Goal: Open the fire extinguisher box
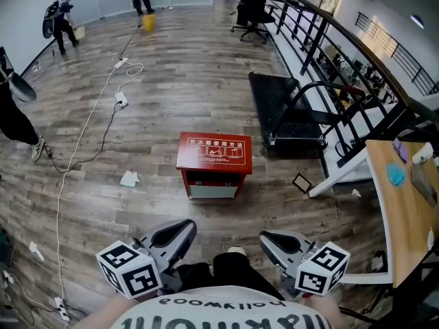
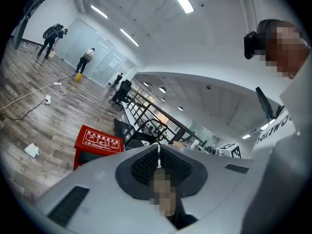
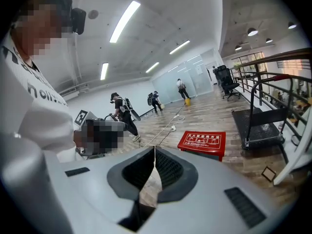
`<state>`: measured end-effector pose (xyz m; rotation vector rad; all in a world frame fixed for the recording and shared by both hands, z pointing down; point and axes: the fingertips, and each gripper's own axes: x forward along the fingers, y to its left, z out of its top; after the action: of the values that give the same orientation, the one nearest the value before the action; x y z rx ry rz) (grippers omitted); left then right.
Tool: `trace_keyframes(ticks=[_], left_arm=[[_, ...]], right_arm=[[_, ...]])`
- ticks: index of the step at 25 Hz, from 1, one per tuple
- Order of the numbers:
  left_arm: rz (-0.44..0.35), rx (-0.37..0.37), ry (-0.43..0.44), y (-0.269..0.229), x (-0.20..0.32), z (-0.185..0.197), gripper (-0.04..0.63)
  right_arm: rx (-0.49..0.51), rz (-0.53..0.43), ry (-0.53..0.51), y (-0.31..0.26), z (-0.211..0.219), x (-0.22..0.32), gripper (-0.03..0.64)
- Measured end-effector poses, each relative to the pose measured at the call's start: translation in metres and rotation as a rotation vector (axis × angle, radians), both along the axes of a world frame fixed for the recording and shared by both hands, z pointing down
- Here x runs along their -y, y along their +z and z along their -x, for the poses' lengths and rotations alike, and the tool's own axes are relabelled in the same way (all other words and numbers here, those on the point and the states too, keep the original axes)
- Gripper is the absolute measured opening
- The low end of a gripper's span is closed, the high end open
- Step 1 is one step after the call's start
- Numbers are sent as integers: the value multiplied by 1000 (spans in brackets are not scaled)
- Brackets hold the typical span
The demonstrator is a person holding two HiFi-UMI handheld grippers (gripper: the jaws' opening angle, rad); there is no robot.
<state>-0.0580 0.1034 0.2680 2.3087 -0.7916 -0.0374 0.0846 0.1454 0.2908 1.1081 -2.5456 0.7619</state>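
Observation:
The red fire extinguisher box [image 1: 214, 163] stands on the wooden floor ahead of me, lid down, white print on top. It also shows in the left gripper view as the red box [image 2: 97, 144] and in the right gripper view as the same box [image 3: 203, 142]. My left gripper [image 1: 185, 226] is held close to my body at the lower left, jaws together with nothing between them; up close it is the left gripper [image 2: 158, 150]. My right gripper [image 1: 264, 237] sits at the lower right, likewise shut and empty, seen as the right gripper [image 3: 154, 152]. Both are well short of the box.
A black flat trolley [image 1: 285, 112] stands behind the box to the right, beside a black railing [image 1: 329, 40]. A wooden table [image 1: 405, 211] is at the right edge. White cables [image 1: 89, 129] run along the floor at left. People [image 1: 62, 22] stand far back.

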Motion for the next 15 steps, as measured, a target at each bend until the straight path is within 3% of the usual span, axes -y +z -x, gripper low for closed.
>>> trace_keyframes(ticks=[15], left_arm=[[47,-17,-136,1,85,-18,20]], right_arm=[[-12,40,-93,13,-34,94,11]])
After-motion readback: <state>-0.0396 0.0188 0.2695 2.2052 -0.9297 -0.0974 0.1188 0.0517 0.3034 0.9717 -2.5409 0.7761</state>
